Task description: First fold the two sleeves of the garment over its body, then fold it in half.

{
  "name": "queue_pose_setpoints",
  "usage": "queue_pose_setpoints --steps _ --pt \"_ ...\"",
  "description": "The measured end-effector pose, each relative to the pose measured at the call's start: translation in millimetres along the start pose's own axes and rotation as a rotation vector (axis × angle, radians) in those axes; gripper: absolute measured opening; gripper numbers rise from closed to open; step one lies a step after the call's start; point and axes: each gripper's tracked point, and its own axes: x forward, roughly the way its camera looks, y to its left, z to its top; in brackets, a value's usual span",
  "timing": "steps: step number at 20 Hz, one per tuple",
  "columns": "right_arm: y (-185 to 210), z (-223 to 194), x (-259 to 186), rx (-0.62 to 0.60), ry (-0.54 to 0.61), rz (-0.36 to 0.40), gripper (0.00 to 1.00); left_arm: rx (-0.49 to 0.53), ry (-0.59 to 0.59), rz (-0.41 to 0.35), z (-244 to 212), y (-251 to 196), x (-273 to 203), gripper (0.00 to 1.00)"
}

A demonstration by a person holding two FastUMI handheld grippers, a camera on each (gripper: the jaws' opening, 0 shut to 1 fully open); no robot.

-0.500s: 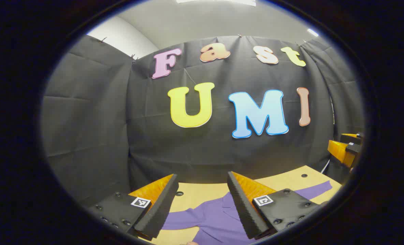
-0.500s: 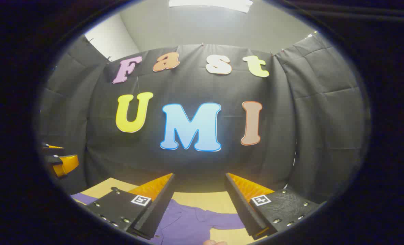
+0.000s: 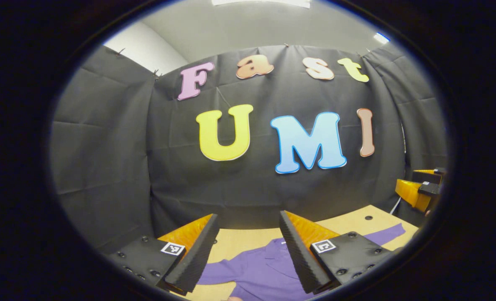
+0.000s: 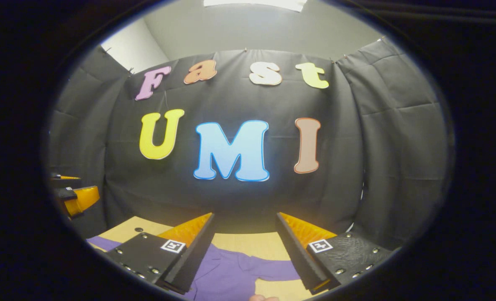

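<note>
Both grippers are held above the worktop (image 3: 248, 242), aimed at the booth wall, neither touching cloth.

Left gripper (image 3: 248, 255): jaws spread wide, nothing between them. Right gripper (image 4: 244, 251): likewise wide open and empty. The right gripper also shows in the left gripper view at 3 o'clock, near the edge.

Garment (image 3: 260, 271): purple, collared, lying flat on the tan worktop at 6 o'clock of both views, below and ahead of the fingers. Collar faces the wall. Both sleeves are spread outward, unfolded, so the sleeve-to-sleeve axis runs 9 to 3 across both views.

Left sleeve (image 3: 218, 274) emerges just beside the left gripper's 7 o'clock finger. Right sleeve (image 4: 279, 269) runs toward the right gripper's 5 o'clock finger; its far end is hidden there.

Judgement: no fold made yet. Each gripper sits nearer its own-side sleeve, so either must tilt down and reach outward to the cuff, then carry it inward over the body.
</note>
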Motion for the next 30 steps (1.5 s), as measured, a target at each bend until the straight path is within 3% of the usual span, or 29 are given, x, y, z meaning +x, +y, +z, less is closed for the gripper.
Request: queue_pose_setpoints --steps 4,8,10,13,30 --pt "-22.4 -12.2 6.9 -0.013 0.021 -0.04 0.91 0.002 0.0 -0.01 1.4 -8.4 4.6 0.95" --pt "-92.8 -64.8 19.5 -0.006 0.133 -0.176 0.92 0.016 0.002 -0.006 1.7 -13.8 6.1 0.94" --pt "-148.0 -105.6 26.3 -0.012 0.211 -0.266 0.92 0.018 0.017 0.007 -3.1 -14.6 7.9 0.95" --pt "-182.6 -140.9 31.4 -0.019 0.274 -0.312 0.92 0.02 0.027 0.025 -4.6 -14.3 6.7 0.94" --pt "-267.2 -327.6 58.3 0.004 0.653 -0.359 0.92 0.046 0.083 0.122 -15.2 -15.4 3.5 0.94"
